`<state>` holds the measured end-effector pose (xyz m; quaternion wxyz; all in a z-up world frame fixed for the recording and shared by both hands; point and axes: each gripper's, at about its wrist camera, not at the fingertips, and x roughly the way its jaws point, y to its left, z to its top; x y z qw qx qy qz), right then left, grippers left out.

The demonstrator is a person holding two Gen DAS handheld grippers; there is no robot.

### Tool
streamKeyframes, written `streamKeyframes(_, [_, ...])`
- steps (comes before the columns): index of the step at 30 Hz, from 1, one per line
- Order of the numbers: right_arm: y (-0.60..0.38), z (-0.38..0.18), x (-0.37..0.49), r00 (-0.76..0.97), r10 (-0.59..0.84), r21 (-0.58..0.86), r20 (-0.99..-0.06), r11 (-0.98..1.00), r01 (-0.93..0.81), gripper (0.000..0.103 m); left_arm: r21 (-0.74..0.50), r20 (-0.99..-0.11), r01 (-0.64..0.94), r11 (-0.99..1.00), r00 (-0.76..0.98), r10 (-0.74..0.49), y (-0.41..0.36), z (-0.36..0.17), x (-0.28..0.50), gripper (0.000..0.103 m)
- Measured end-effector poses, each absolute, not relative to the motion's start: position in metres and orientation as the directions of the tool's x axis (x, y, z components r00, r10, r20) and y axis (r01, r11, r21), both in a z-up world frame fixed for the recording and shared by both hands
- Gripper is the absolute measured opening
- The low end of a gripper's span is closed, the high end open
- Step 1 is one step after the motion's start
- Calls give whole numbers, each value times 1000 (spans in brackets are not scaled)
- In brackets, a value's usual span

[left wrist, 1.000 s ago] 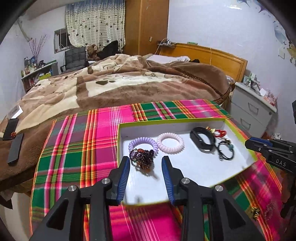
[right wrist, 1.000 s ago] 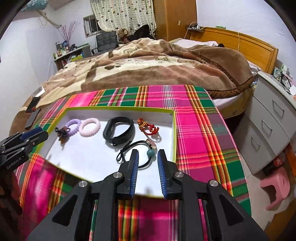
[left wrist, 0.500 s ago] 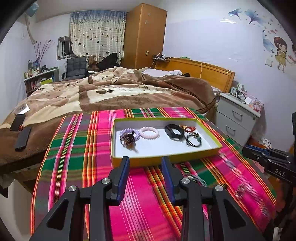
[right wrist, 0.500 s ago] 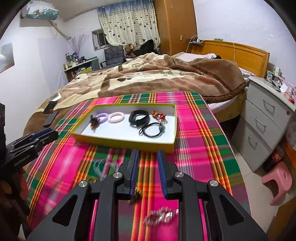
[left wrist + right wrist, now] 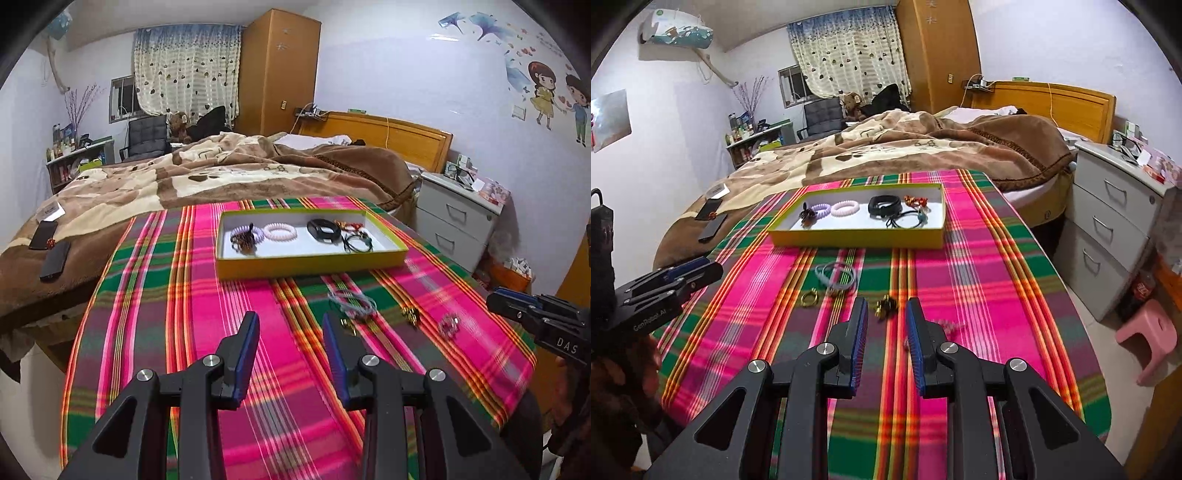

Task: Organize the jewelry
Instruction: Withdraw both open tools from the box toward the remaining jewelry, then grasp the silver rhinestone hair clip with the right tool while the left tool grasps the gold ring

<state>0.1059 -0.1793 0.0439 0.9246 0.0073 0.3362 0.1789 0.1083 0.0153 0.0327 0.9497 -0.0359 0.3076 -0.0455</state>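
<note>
Jewelry sorted: hair ties, a black band (image 5: 884, 205) and cord pieces are laid in a row in the tray (image 5: 857, 236), at the far part of the cloth.
Jewelry left out: a blue loop (image 5: 836, 277), a gold ring (image 5: 809, 297) and small charms are scattered on the plaid cloth (image 5: 979, 280), near the tray's front wall, judged next for collection.
Right gripper (image 5: 885, 325): held low over a dark charm (image 5: 885, 305), fingers apart, nothing gripped.
Left gripper (image 5: 290, 334): held above bare cloth, fingers wide apart, empty.
</note>
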Motion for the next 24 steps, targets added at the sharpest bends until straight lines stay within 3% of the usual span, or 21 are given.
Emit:
streamKeyframes(19, [-192, 30, 93, 699, 312, 137, -644, 945, -297, 22, -89, -606, 105, 990, 784, -137, -2, 21, 97, 35])
streamKeyframes(20, [-193, 28, 94, 695, 313, 141, -647, 945, -295, 23, -90, -610, 107, 990, 780, -139, -2, 20, 98, 35])
streamKeyframes(23, [-195, 24, 98, 686, 315, 153, -656, 946, -287, 40, -91, -619, 112, 989, 772, -145, -4, 17, 103, 35])
streamKeyframes(24, [-196, 22, 100, 683, 315, 157, -659, 946, -284, 40, -91, -620, 113, 989, 771, -145, -6, 17, 104, 35])
